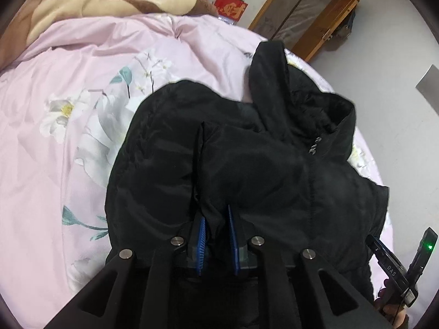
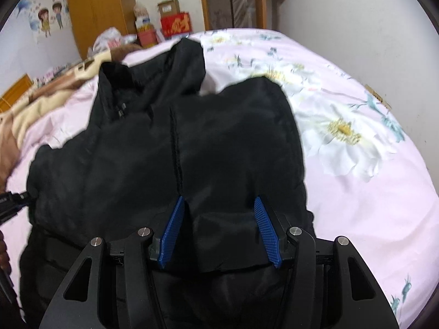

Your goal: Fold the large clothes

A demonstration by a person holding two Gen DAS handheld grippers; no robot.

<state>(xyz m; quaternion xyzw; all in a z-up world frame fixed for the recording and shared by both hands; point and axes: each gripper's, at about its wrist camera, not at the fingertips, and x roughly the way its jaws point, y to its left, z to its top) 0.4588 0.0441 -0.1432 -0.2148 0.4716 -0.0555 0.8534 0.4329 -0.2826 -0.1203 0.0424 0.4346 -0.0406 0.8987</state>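
A black hooded jacket lies spread on a pink flowered bed cover, with its hood toward the far side. My left gripper is shut on a thin raised fold of the jacket, which sits between the blue pads. My right gripper grips a thick bunch of the jacket's near edge, and its blue pads stand wide apart with fabric filling the gap. The other hand's gripper shows at the lower right of the left wrist view.
A brown and beige blanket is heaped at the bed's far end. A red box and cartons stand beyond it. A wooden door frame and a wardrobe line the walls. Pale floor borders the bed.
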